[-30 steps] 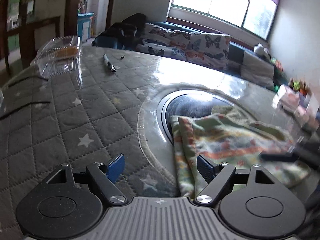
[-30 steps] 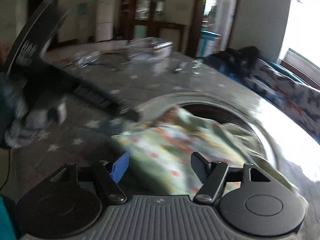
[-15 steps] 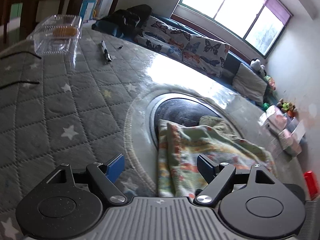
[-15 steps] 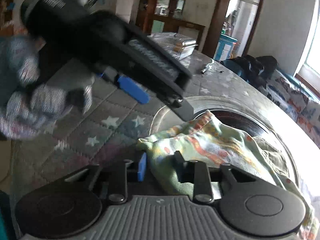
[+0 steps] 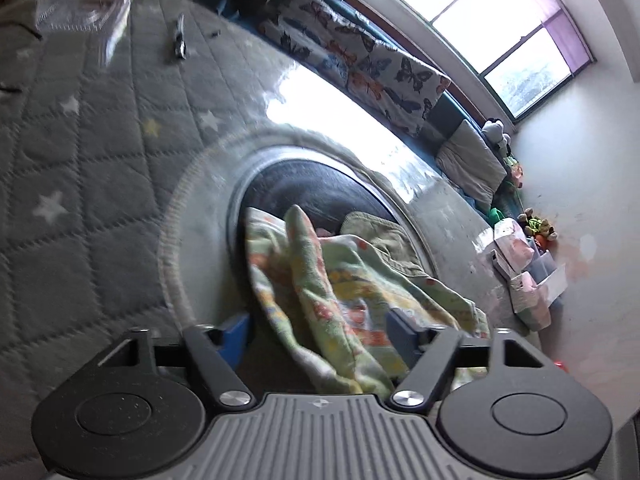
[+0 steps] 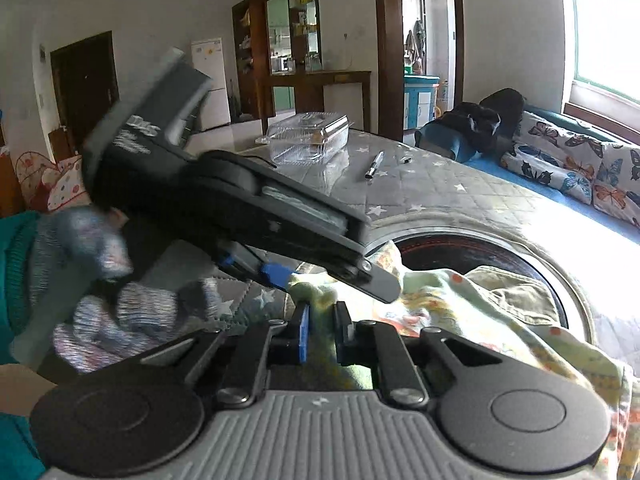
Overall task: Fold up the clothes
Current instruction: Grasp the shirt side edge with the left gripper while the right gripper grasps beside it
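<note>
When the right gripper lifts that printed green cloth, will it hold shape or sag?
Likely sag: the cloth lies in soft creases, bunched where the right gripper pinches its edge. It looks thin and probably light. The far end may drag across the round dark inset, since the open left gripper holds nothing.

The garment (image 5: pixel 340 280) lies on the table (image 5: pixel 80 168), spread partly over the round inset (image 5: pixel 320 184) at the table's middle and reaching toward the near edge. The left gripper (image 5: pixel 318 330) stands at that near edge with a fold of the garment between its spread fingers. The right gripper (image 6: pixel 322 332) sits just beside it, pinching the garment's corner, with the left gripper (image 6: pixel 280 272) crossing in front from the left. Farther back on the table rests a clear container (image 6: pixel 308 138), and a pen (image 6: pixel 374 166) lies to its right. Beyond the table's far edge runs a sofa (image 5: pixel 360 60), under a window (image 5: pixel 488 24).
</note>
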`<state>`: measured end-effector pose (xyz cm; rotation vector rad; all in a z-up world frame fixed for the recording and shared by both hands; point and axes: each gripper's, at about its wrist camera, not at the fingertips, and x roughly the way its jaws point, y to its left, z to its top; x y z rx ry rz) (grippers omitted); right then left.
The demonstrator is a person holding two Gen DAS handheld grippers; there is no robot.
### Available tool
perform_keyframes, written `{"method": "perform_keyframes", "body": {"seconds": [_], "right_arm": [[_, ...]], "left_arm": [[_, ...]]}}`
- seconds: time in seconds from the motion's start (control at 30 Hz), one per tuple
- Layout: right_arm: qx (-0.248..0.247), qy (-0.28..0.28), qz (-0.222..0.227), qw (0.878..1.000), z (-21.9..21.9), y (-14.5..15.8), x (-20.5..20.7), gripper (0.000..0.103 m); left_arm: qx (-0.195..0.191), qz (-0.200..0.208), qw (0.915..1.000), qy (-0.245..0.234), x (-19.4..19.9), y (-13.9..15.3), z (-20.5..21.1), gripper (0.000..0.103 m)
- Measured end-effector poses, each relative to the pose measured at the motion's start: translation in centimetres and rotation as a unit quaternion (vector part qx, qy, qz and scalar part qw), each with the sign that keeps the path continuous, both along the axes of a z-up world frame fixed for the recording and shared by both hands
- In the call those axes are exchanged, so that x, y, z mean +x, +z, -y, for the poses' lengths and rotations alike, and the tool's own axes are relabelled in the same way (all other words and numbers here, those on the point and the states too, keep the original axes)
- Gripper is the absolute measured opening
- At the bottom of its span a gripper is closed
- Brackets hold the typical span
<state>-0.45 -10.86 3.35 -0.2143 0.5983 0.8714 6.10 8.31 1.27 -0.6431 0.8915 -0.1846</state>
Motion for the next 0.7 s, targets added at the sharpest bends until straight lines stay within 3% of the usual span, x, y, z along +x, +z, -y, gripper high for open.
{"method": "perform_keyframes", "body": {"seconds": [0.13, 0.23, 0.37, 0.47, 0.53, 0.6, 0.7], "right_arm": [[0.005, 0.001, -0.003, 1.0, 0.5, -0.2, -0.2, 0.011], [0.012, -0.009, -0.009, 1.0, 1.3, -0.3, -0.1, 0.018], [0.018, -0.043, -0.009, 0.999, 3.6, -0.1, 0.5, 0.025], [0.01, -0.085, -0.011, 0.996, 5.7, -0.2, 1.7, 0.039], [-0.001, -0.123, -0.013, 0.992, 7.4, -0.6, 3.0, 0.04], [-0.005, -0.159, -0.019, 0.987, 9.0, -1.1, 4.4, 0.051], [-0.01, -0.226, -0.021, 0.974, 11.7, -1.9, 6.6, 0.054]], "left_arm": [[-0.018, -0.022, 0.9996, 0.003, 0.7, -0.9, 0.3, 0.025], [-0.012, -0.027, 0.9996, 0.004, 0.9, -1.2, 0.3, 0.017], [-0.003, -0.031, 0.9995, 0.002, 0.8, -1.4, 0.2, 0.016], [0.008, -0.031, 0.9995, -0.001, 0.8, -1.5, 0.4, 0.016], [0.014, -0.029, 0.9995, -0.002, 0.7, -1.4, 0.4, 0.016], [0.018, -0.027, 0.9995, -0.002, 0.6, -1.4, 0.5, 0.016], [0.025, -0.025, 0.9994, -0.004, 0.5, -1.3, 0.7, 0.017]]}}
